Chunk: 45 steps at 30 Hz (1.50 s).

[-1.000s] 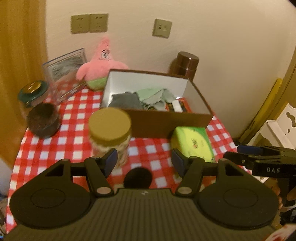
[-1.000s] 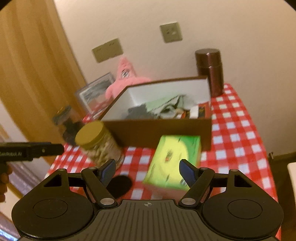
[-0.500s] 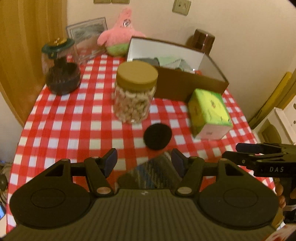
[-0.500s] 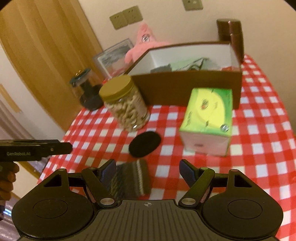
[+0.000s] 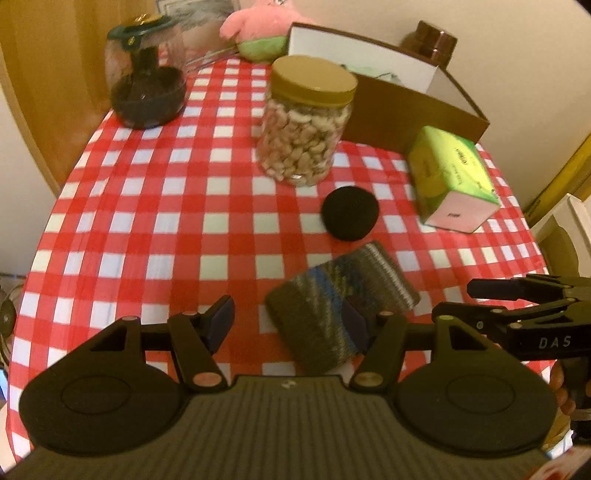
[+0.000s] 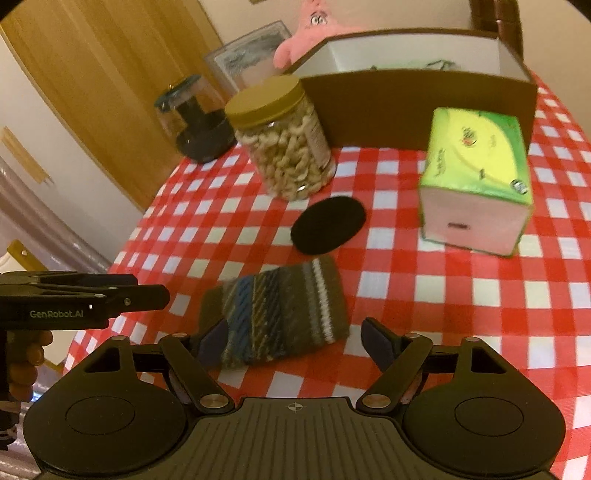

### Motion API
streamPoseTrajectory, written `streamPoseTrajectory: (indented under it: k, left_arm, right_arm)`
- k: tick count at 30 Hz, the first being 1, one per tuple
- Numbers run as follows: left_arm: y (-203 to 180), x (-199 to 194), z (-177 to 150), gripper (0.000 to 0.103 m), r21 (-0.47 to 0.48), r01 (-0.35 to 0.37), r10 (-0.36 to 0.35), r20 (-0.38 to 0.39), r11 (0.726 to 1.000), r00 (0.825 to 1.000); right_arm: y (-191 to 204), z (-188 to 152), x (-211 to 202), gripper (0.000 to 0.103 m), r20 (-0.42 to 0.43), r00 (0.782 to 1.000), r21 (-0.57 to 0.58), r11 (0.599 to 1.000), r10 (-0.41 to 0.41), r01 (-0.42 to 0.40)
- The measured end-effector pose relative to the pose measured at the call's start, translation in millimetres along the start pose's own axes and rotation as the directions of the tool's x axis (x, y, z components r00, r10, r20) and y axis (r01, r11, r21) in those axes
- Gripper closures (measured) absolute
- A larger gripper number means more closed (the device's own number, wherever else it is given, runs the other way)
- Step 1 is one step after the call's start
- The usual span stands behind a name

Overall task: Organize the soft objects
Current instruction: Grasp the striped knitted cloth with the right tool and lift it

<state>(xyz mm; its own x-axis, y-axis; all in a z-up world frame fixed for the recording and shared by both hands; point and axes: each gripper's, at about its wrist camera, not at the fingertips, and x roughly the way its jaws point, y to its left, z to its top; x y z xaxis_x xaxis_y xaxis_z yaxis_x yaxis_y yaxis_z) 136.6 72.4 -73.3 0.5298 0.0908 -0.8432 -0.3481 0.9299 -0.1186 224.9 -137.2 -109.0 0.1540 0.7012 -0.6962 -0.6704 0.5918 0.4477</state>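
A striped knitted pouch (image 5: 340, 299) lies flat near the front edge of the red checked table; it also shows in the right wrist view (image 6: 275, 314). A round black pad (image 5: 349, 213) lies just beyond it, also seen from the right (image 6: 328, 224). My left gripper (image 5: 290, 326) is open and empty above the pouch's near end. My right gripper (image 6: 295, 341) is open and empty, hovering over the same pouch. A brown box (image 5: 413, 110) with white inside holds cloths at the back. A pink plush (image 5: 258, 29) sits behind it.
A nut jar with a gold lid (image 5: 306, 122) stands mid-table. A green tissue box (image 5: 454, 181) lies to the right. A dark glass jar (image 5: 146, 81) is at the back left, a brown canister (image 5: 432, 37) at the back right. White furniture (image 5: 565, 221) stands off the table's right edge.
Both grippers have pulled back and tilted down from the box toward the table's front. The black pad and then the striped pouch came into view beneath them.
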Motion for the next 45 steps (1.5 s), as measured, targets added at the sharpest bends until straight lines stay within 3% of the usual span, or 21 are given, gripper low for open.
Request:
streamPoseTrajectory:
  k: [7,22,28,35,41,45]
  left_arm:
    - [10.7,13.7,-5.6,0.041,-0.001,-0.025,0.025,-0.033,1.000,0.999]
    - [35.5,43.4,-11.4,0.042,-0.008,-0.081,0.080,-0.097,0.997,0.992]
    - [43.8,47.6,-14.4,0.042,-0.012,-0.096,0.094,-0.109,0.995,0.990]
    - [48.9,53.2,-18.5,0.047,-0.013,-0.101,0.098,-0.125,0.995,0.987]
    - [55.3,52.5,-20.4,0.047,-0.022,-0.103,0.099,-0.127,0.994,0.987]
    - [58.8,51.6,-20.8,0.047,-0.028,-0.110,0.105,-0.125,0.994,0.987]
  right_arm:
    - [5.3,0.3,26.0,0.006,-0.047,0.999,-0.007,1.000,0.004,-0.004]
    - [8.8,7.2,84.8,0.001,-0.054,0.998,-0.050,0.999,-0.013,0.010]
    - [24.9,7.0,98.5,0.000,-0.060,0.998,-0.105,0.995,-0.010,0.003]
    - [53.3,-5.9,114.4,0.000,-0.064,0.993,-0.291,0.954,-0.097,0.075]
    - [60.1,-12.2,120.1,0.001,-0.044,0.990,-0.340,0.934,-0.137,0.114]
    - [63.4,-12.7,118.9,0.014,-0.041,0.992,-0.365,0.925,-0.124,0.100]
